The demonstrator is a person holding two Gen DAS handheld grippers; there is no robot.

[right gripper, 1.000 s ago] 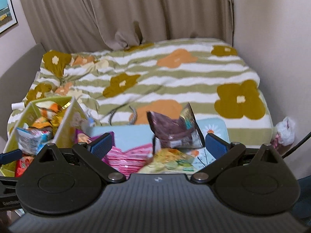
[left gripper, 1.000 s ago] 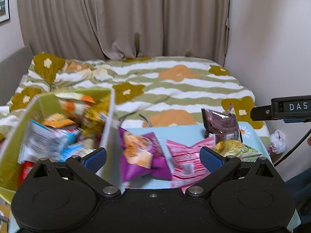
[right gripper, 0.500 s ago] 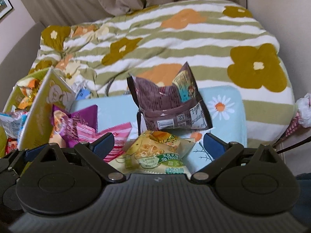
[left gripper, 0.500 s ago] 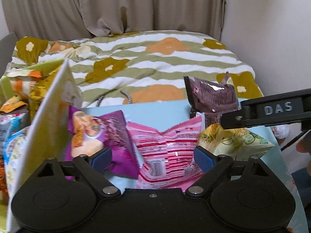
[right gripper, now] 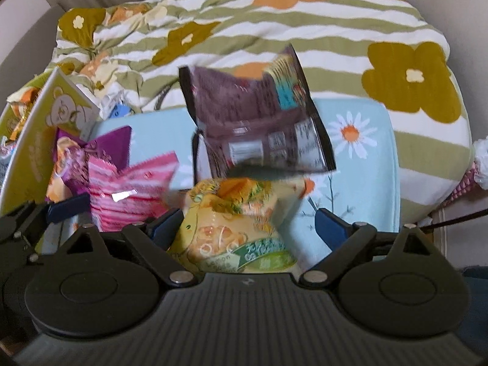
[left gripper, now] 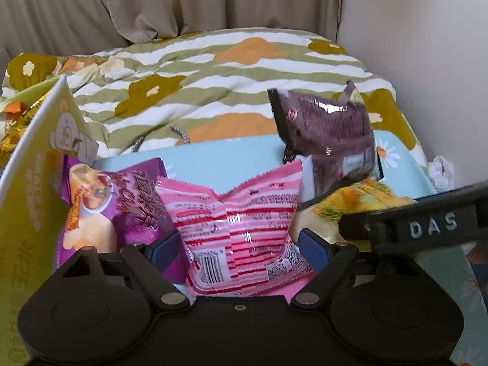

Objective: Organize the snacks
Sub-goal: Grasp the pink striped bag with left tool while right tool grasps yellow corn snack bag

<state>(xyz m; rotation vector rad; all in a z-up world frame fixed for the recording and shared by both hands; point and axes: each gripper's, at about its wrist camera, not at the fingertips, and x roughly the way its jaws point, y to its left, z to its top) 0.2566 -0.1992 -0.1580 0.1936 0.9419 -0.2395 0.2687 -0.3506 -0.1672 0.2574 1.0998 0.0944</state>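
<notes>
Snack bags lie on a light blue table (left gripper: 219, 158). My left gripper (left gripper: 241, 248) is open with its blue pads on either side of a pink striped bag (left gripper: 238, 225); a purple bag (left gripper: 113, 207) lies to its left. My right gripper (right gripper: 248, 224) is open around a yellow-green bag (right gripper: 241, 228), which also shows in the left wrist view (left gripper: 350, 201). A brown bag (right gripper: 259, 122) stands upright behind it, also seen in the left wrist view (left gripper: 329, 140). A yellow-green box (left gripper: 33, 189) holding several snacks stands at the left.
A bed with a striped flowered quilt (left gripper: 213, 73) lies beyond the table. A wall (left gripper: 427, 61) is at the right, curtains (left gripper: 183, 0) at the back. A white crumpled bag (right gripper: 482, 164) sits at the table's right side.
Both grippers have moved forward and down toward the table. The pink bag now sits between the left pads and the yellow-green bag between the right pads.
</notes>
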